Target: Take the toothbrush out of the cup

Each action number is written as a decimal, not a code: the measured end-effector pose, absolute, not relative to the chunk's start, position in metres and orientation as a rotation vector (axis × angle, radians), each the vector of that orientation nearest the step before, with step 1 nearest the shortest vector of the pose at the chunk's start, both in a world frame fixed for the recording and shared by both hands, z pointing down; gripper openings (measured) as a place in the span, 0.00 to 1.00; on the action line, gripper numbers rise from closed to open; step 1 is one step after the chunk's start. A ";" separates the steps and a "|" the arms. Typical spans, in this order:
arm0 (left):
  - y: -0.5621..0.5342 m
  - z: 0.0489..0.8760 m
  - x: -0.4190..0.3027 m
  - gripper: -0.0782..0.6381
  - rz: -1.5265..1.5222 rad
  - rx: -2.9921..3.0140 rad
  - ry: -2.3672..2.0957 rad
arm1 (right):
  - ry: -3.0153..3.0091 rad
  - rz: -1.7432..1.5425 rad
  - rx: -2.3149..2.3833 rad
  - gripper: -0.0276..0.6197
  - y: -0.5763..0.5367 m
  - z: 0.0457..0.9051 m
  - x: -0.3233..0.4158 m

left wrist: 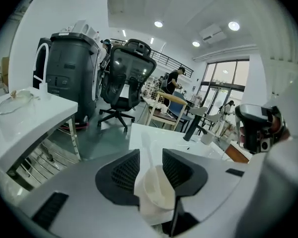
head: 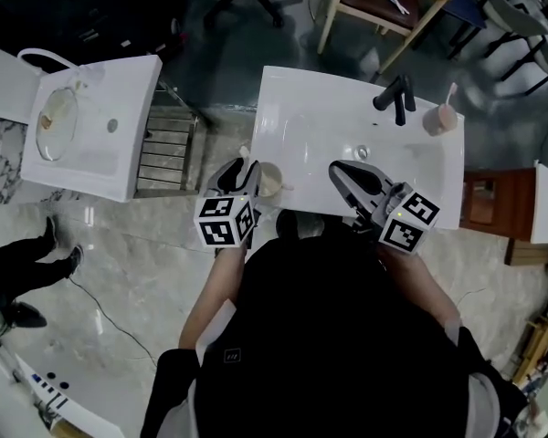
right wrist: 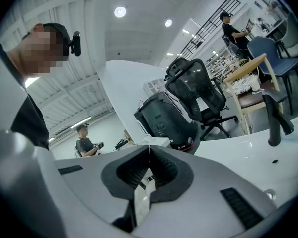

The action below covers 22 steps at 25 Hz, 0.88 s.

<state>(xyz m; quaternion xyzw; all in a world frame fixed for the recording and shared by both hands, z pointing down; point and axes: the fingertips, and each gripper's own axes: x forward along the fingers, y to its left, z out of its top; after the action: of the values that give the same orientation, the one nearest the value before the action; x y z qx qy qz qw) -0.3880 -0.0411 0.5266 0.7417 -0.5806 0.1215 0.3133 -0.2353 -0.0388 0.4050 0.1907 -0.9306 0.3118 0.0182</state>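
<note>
At the counter's [head: 310, 108] front left corner, the left gripper [left wrist: 151, 151] has its fingers spread wide, with the beige cup [left wrist: 156, 195] standing between them. The toothbrush [left wrist: 148, 150] stands upright in that cup. To the right, over the front edge, the right gripper [right wrist: 149, 150] has its fingers closed together, holding nothing.

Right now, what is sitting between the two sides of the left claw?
A cream cup with a white toothbrush standing in it, shown in the left gripper view; the left claw stands open around it.
</note>
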 end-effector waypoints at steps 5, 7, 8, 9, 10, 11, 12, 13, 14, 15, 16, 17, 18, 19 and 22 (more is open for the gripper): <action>-0.052 0.539 -0.387 0.30 0.366 1.941 -1.512 | -2.881 0.975 0.623 0.09 -0.044 0.409 -0.229; -0.056 0.541 -0.388 0.23 0.366 1.929 -1.527 | -2.881 0.993 0.637 0.09 -0.046 0.409 -0.224; -0.057 0.540 -0.388 0.21 0.362 1.927 -1.536 | -2.882 0.994 0.643 0.09 -0.047 0.409 -0.222; -0.059 0.538 -0.387 0.19 0.359 1.931 -1.544 | -2.883 0.995 0.649 0.09 -0.048 0.408 -0.219; -0.060 0.536 -0.386 0.19 0.359 1.938 -1.550 | -2.885 0.999 0.655 0.09 -0.050 0.407 -0.217; -0.061 0.534 -0.385 0.18 0.359 1.947 -1.555 | -2.888 1.008 0.660 0.09 -0.052 0.407 -0.215; -0.062 0.531 -0.384 0.17 0.360 1.954 -1.559 | -2.894 1.018 0.663 0.09 -0.055 0.406 -0.213; -0.063 0.529 -0.382 0.16 0.360 1.960 -1.562 | -2.900 1.025 0.662 0.09 -0.056 0.405 -0.210; -0.064 0.527 -0.379 0.16 0.360 1.965 -1.567 | -2.906 1.027 0.658 0.09 -0.058 0.405 -0.207; -0.065 0.526 -0.377 0.16 0.359 1.967 -1.573 | -2.912 1.028 0.651 0.09 -0.060 0.405 -0.204; -0.066 0.523 -0.376 0.16 0.357 1.967 -1.580 | -2.918 1.028 0.642 0.09 -0.062 0.404 -0.200; -0.067 0.520 -0.374 0.16 0.355 1.967 -1.588 | -2.925 1.031 0.634 0.09 -0.065 0.403 -0.197; -0.067 0.515 -0.374 0.16 0.353 1.966 -1.597 | -2.931 1.034 0.628 0.09 -0.067 0.401 -0.194; -0.067 0.510 -0.373 0.16 0.349 1.964 -1.608 | -2.937 1.036 0.624 0.09 -0.069 0.399 -0.190; -0.065 0.492 -0.366 0.16 0.346 1.968 -1.653 | -2.956 1.039 0.622 0.09 -0.076 0.393 -0.171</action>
<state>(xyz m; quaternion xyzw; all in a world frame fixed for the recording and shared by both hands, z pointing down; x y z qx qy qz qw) -0.3658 -0.0652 0.4916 0.7306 -0.6135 0.1284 0.2708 -0.1708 -0.0758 0.3931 0.1947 -0.9250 0.3252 -0.0262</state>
